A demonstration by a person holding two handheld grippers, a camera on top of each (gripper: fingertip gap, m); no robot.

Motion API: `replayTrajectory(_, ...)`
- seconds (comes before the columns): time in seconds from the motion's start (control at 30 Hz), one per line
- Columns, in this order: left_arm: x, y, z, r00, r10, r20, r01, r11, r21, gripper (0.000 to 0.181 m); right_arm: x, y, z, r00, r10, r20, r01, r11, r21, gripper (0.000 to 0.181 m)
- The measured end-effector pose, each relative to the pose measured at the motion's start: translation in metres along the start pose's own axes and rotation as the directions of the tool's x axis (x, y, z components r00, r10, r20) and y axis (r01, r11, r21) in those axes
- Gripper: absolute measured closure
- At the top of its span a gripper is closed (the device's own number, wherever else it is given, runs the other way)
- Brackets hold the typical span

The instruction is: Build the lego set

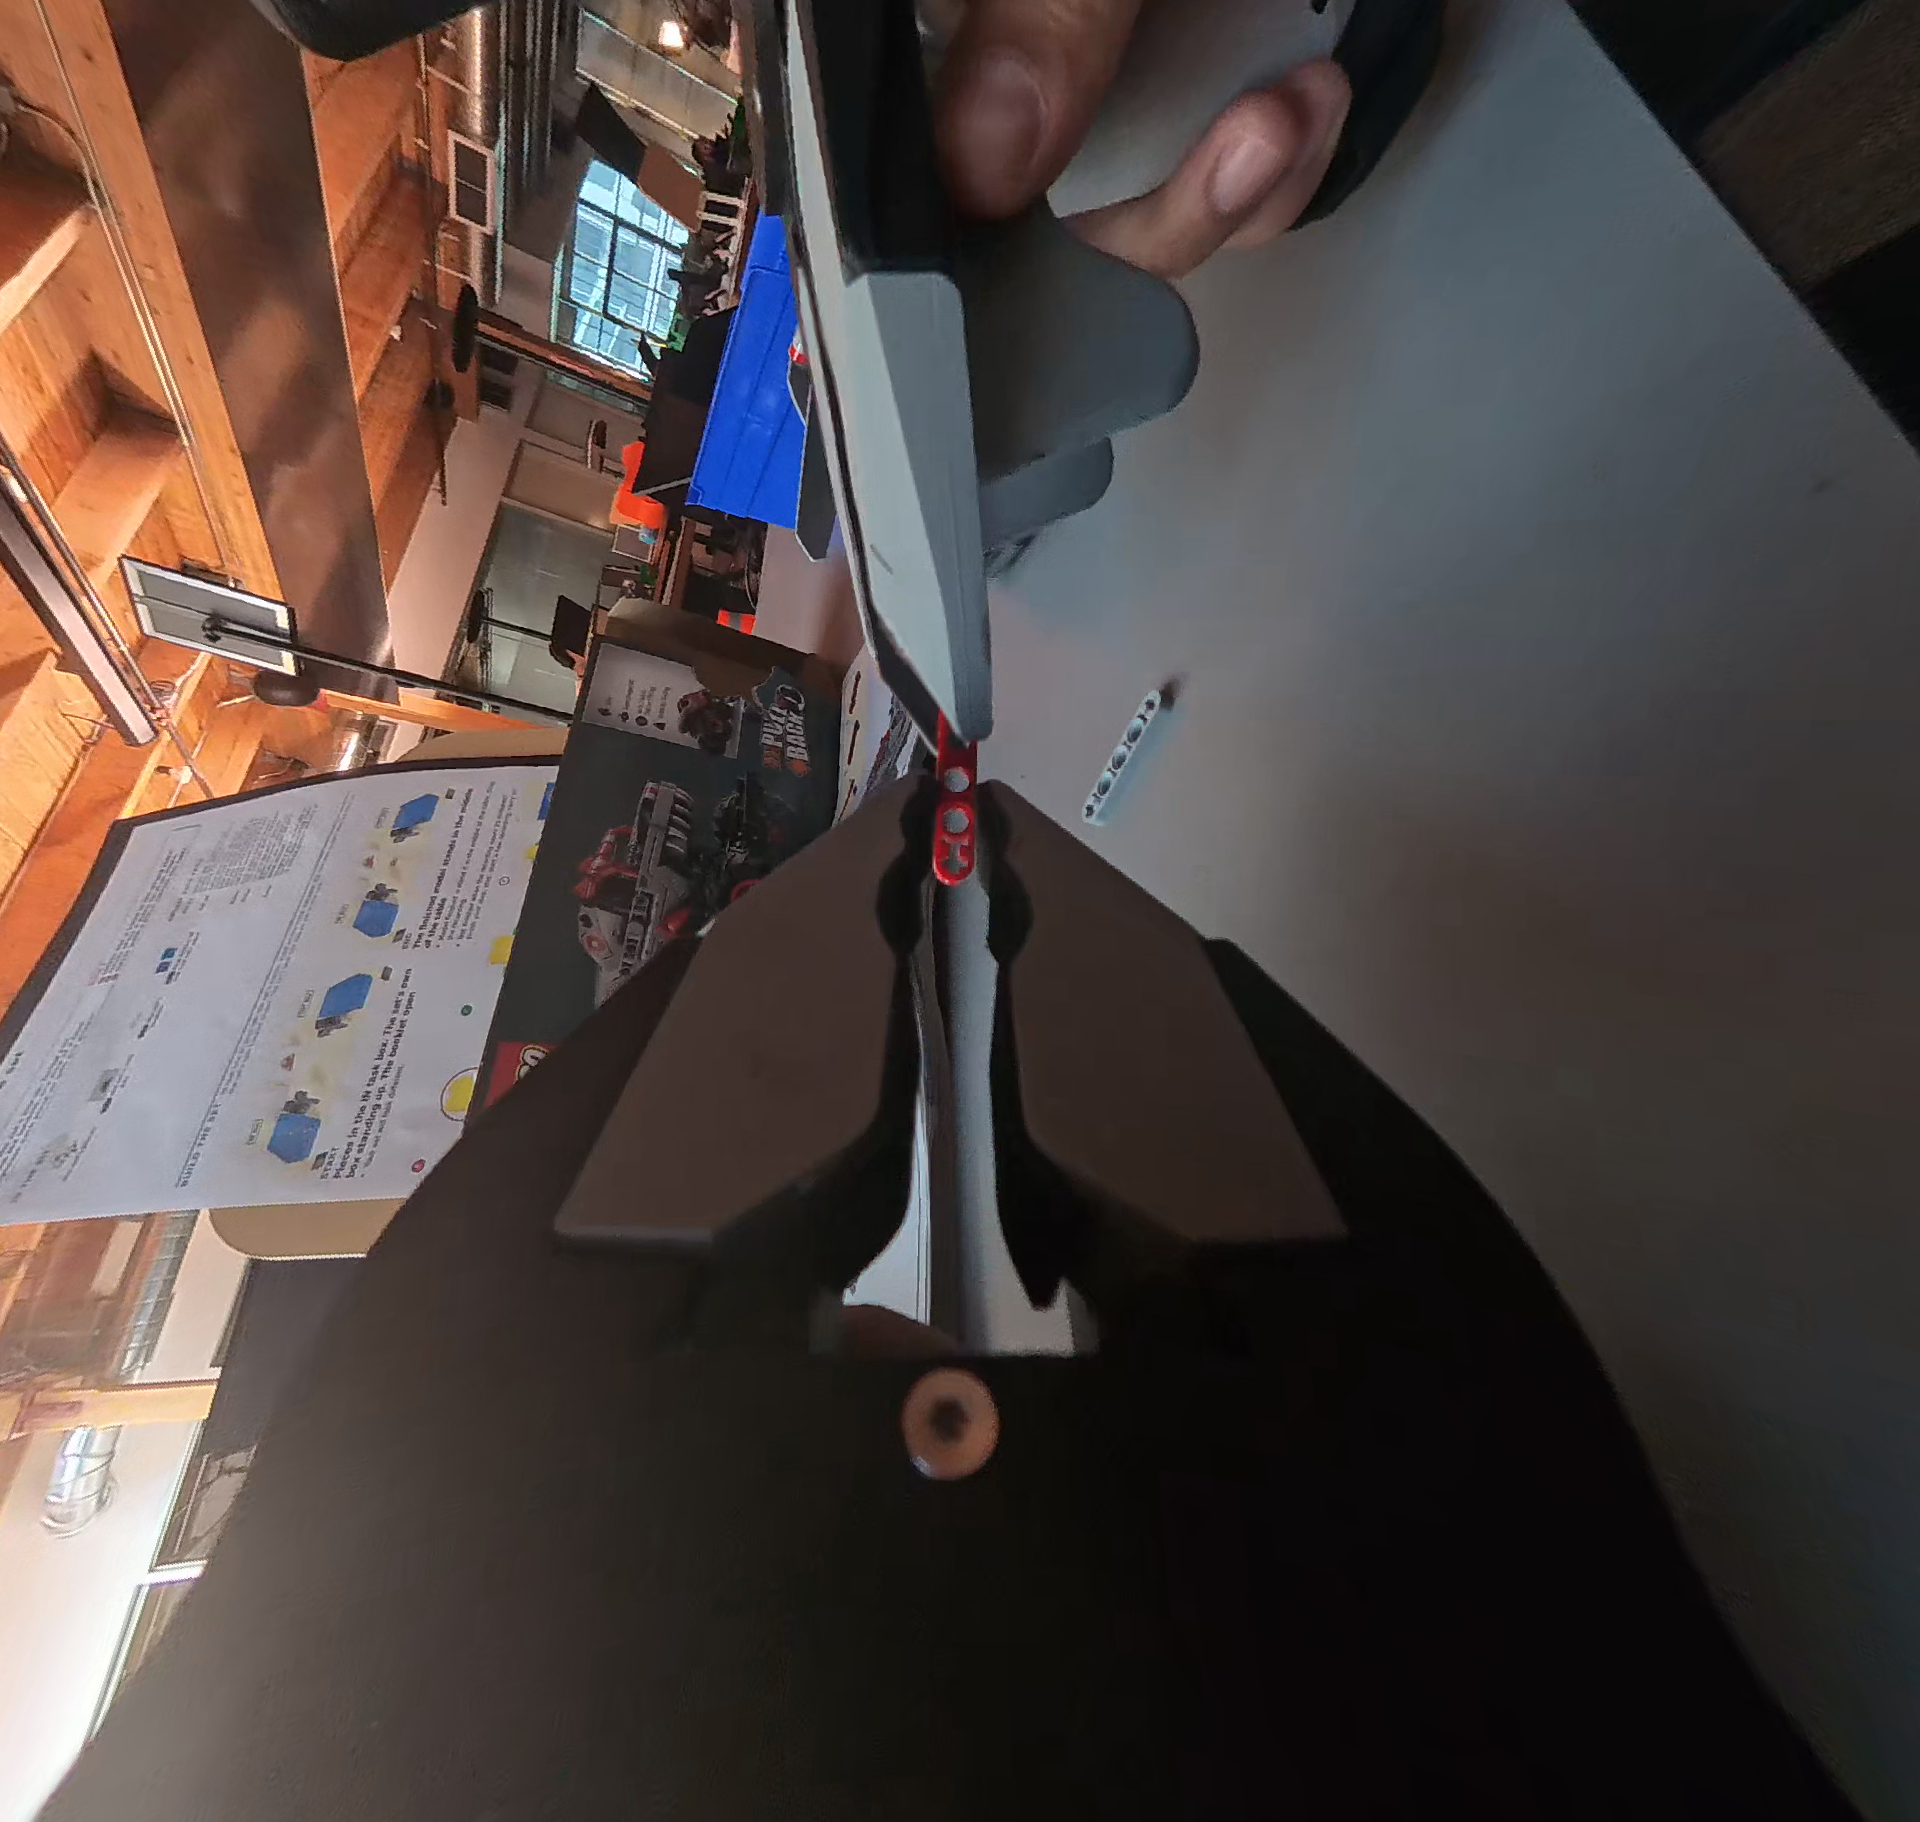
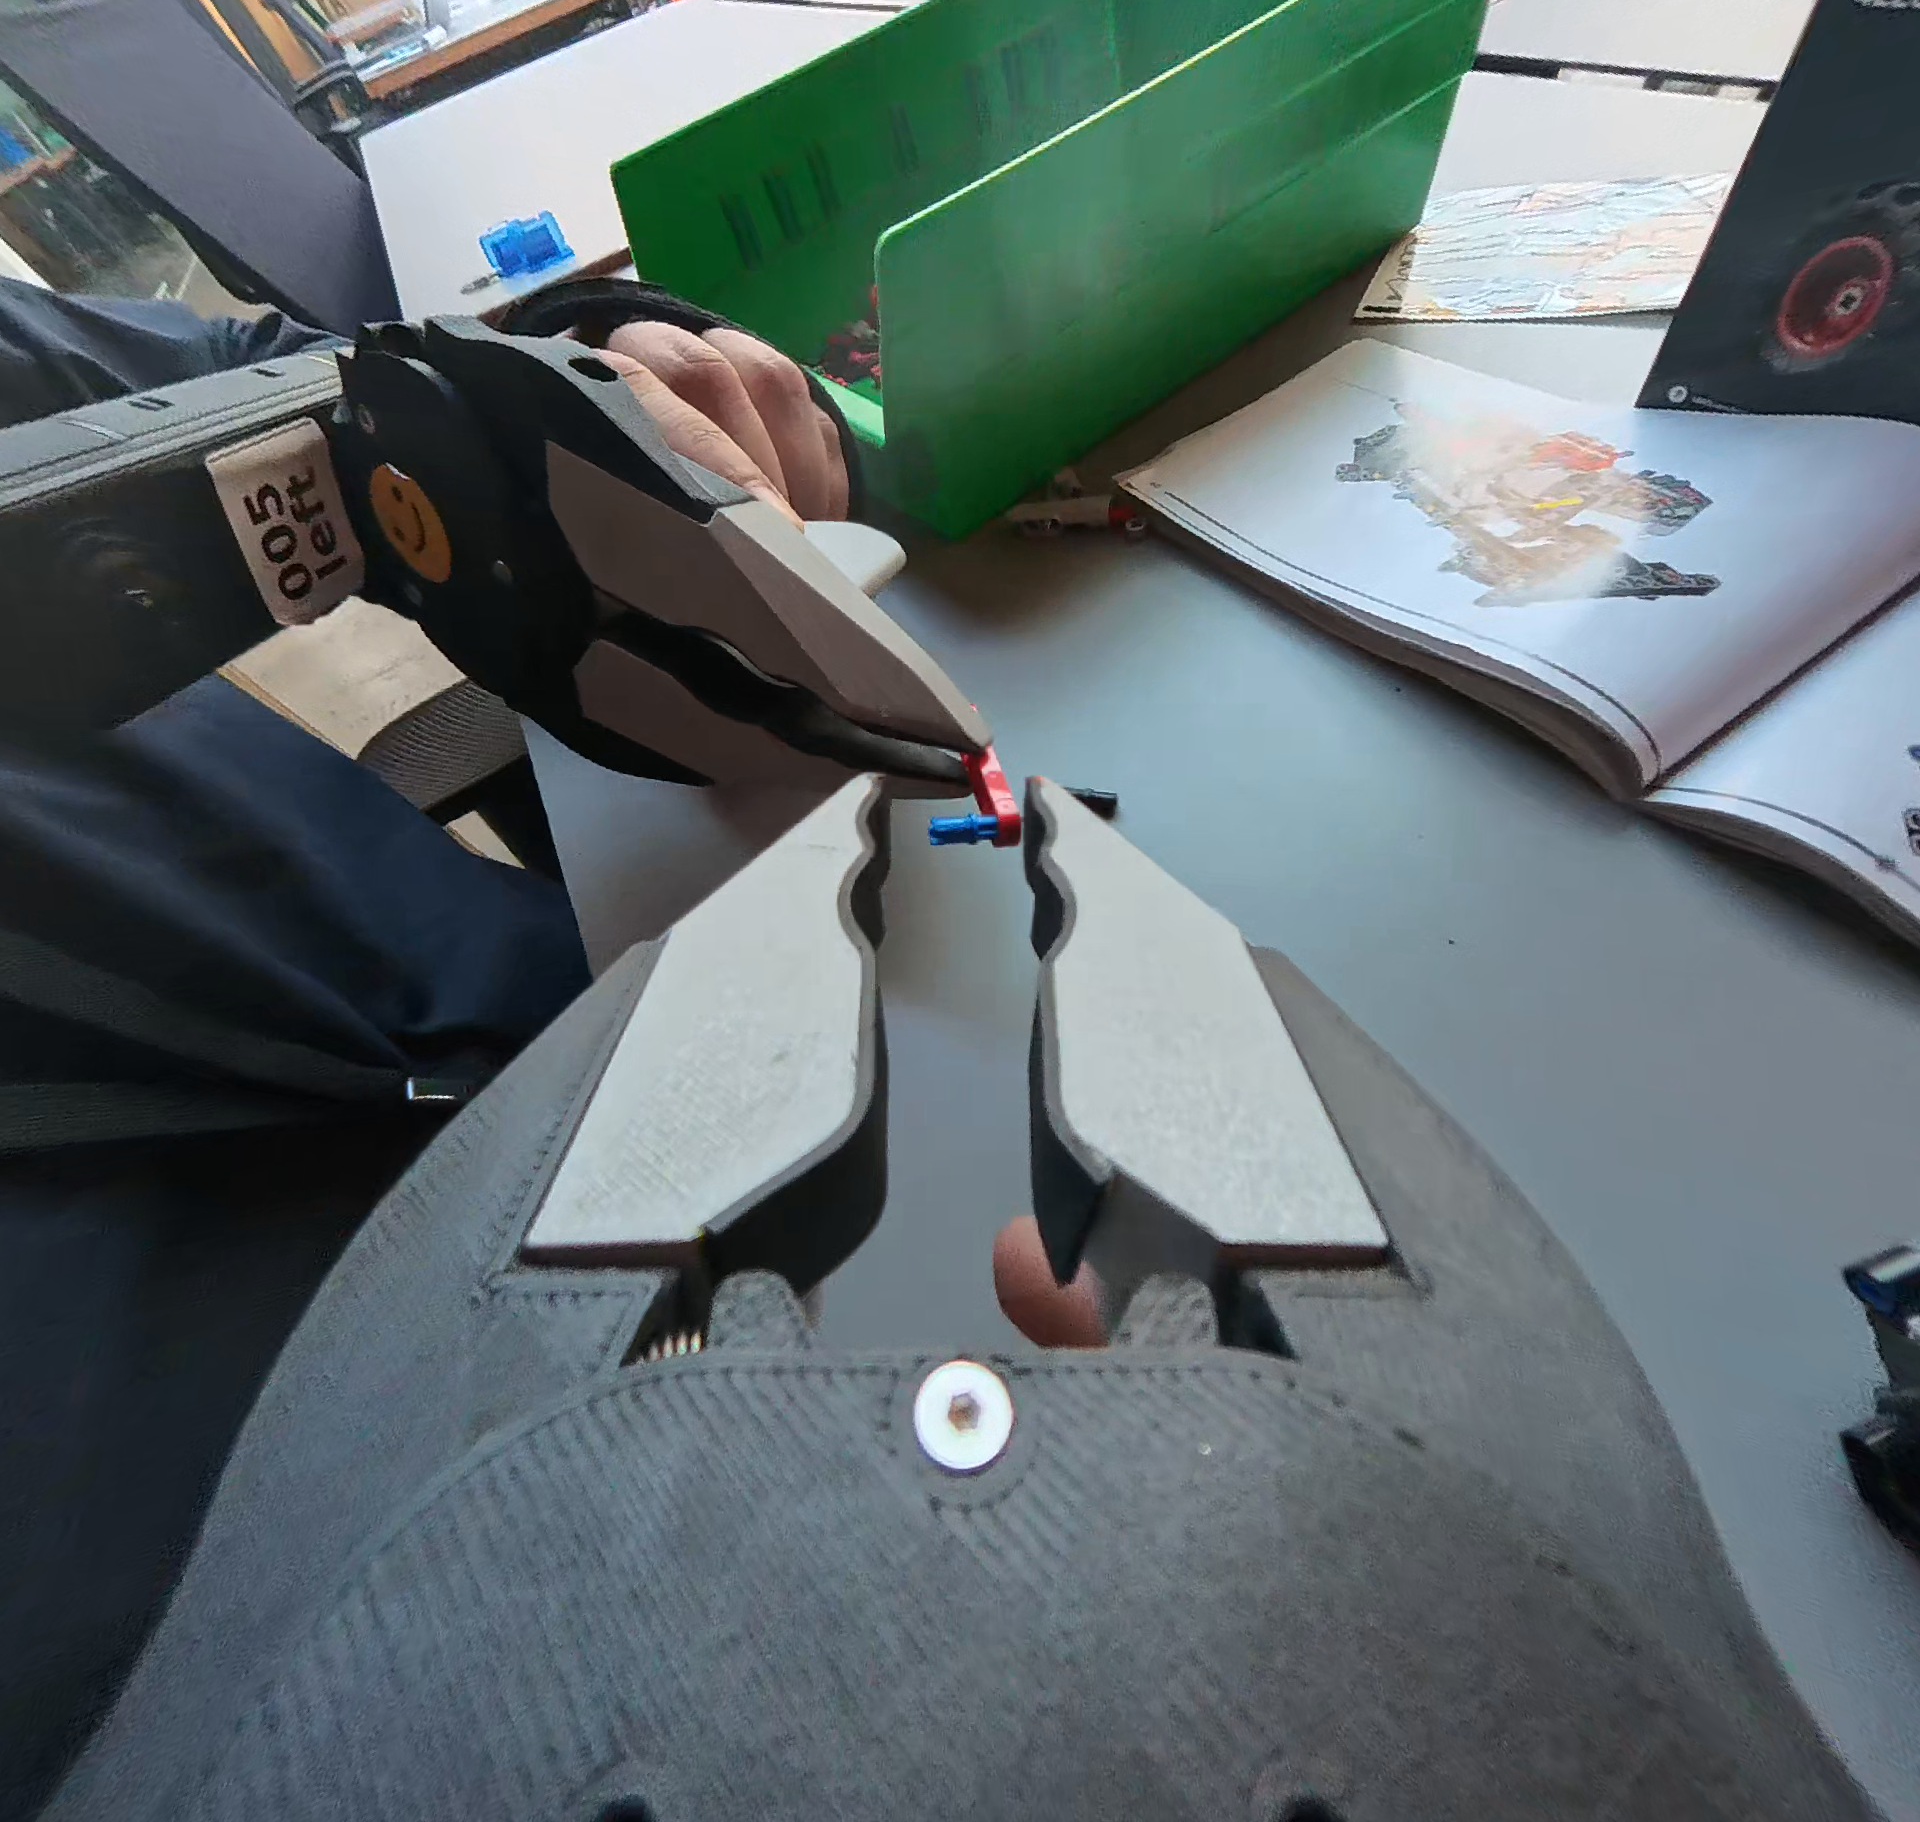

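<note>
Right tongs (image 2: 954,798) sit open around a blue pin (image 2: 958,829); left tongs (image 2: 961,752) pinch the red beam (image 2: 992,785). Building has barely begun, I think

Glossy red plastic beam (image 2: 994,785) with a glossy blue plastic pin (image 2: 956,829). Matt, ridged printed plastic on the right gripper (image 2: 954,804), finely textured grey fingers (image 2: 727,1045). Smooth green plastic bin (image 2: 1143,245). Glossy paper booklet (image 2: 1455,567). Smooth matt grey table (image 2: 1455,993).
</note>
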State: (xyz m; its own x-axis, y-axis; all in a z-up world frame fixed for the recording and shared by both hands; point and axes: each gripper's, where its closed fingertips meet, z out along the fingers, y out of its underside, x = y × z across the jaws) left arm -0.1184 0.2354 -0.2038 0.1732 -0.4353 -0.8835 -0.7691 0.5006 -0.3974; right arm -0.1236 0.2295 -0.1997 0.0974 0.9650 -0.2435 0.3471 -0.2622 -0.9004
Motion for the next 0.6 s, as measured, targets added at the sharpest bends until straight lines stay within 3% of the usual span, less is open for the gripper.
replayTrajectory(0.07, -0.001, -0.001, 0.000, 1.000, -0.008, -0.001, 0.008, 1.000, 0.005, 0.178, 0.001, 0.000, 0.003, 1.000, -0.018, -0.014, 0.018, 1.000, -0.006, 0.166)
replayTrajectory(0.3, -0.003, 0.003, 0.001, 0.998, -0.060, -0.008, 0.060, 0.998, -0.004, 0.178, 0.005, -0.003, 0.005, 0.999, -0.039, -0.032, 0.040, 0.999, 0.011, 0.167)
replayTrajectory(0.6, 0.005, 0.012, 0.008, 0.954, -0.277, -0.117, 0.275, 0.961, -0.035, 0.177, 0.014, 0.002, 0.010, 0.996, -0.076, -0.045, 0.075, 0.997, -0.011, 0.167)
